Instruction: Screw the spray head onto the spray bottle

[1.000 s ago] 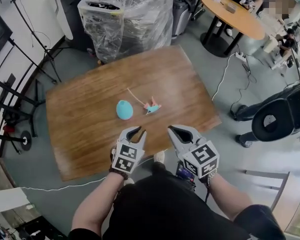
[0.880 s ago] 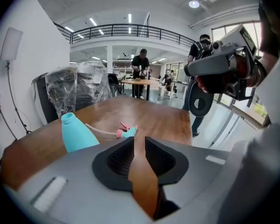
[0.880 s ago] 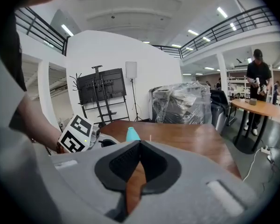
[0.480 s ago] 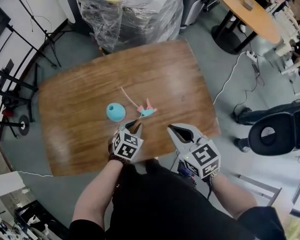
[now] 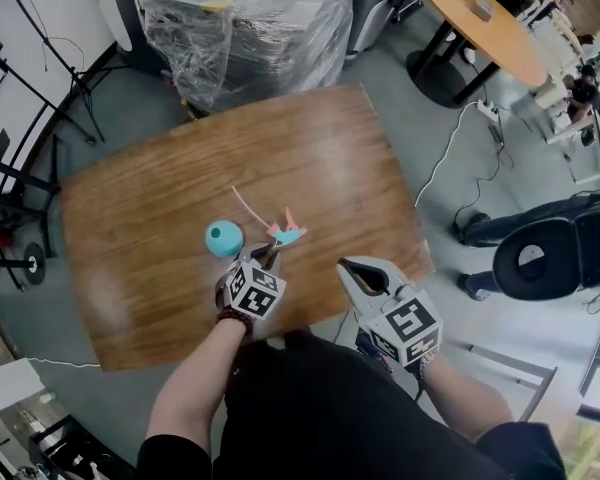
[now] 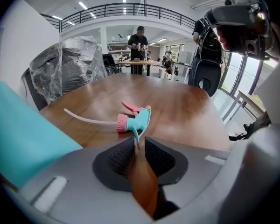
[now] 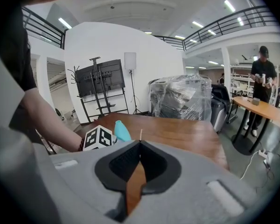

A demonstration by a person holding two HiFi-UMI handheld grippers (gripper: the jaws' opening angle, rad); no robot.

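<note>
On the brown wooden table [image 5: 320,158] the teal spray bottle [image 5: 224,238] lies beside the teal and pink spray head [image 5: 285,233], whose white tube [image 5: 242,204] trails away from me. My left gripper [image 5: 268,256] is low over the table right behind the spray head. In the left gripper view its jaws [image 6: 136,141] stand a narrow gap apart, with the spray head's [image 6: 135,119] trigger tip just at their front; the pads hold nothing. The bottle [image 6: 18,139] fills that view's left. My right gripper [image 5: 348,265] hovers at the table's near edge, shut and empty [image 7: 140,143].
A plastic-wrapped stack [image 5: 245,28] stands past the table's far side. A round orange table [image 5: 480,23] with people is at the far right, a black chair [image 5: 550,253] to the right, a white cable [image 5: 450,158] on the floor between them. Black stands [image 5: 10,198] line the left.
My left gripper has moved forward and down, from the table's near edge to just behind the spray head. The right gripper has shifted slightly. Neither jaw gap has changed.
</note>
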